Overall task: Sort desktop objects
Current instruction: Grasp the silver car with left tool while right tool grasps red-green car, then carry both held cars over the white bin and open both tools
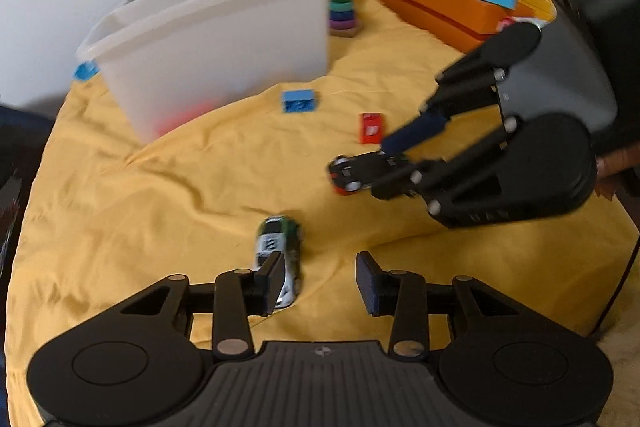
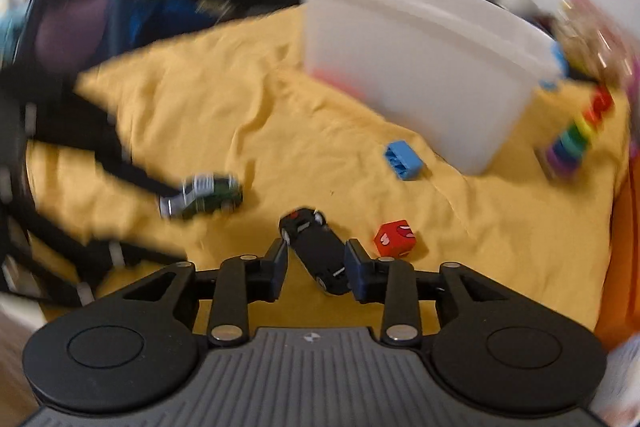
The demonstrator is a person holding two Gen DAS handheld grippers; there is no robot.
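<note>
Now the right tool (image 2: 316, 263) stands with its jaws apart around the black toy car (image 2: 316, 253), which lies askew between them on the yellow cloth (image 2: 200, 99); closing now could twist it out. Left tool (image 1: 320, 281), jaws apart and empty, hovers with the green car (image 1: 278, 251) at its ten o'clock. Red block (image 2: 395, 239) at three o'clock, white bin (image 2: 420, 67) at one o'clock: a hasty sweep could knock them.

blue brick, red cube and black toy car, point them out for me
blue brick (image 2: 404, 155): right wrist view, on its top face
red cube (image 2: 395, 238): right wrist view, on its front face
black toy car (image 2: 316, 251): right wrist view, on its underside
</note>
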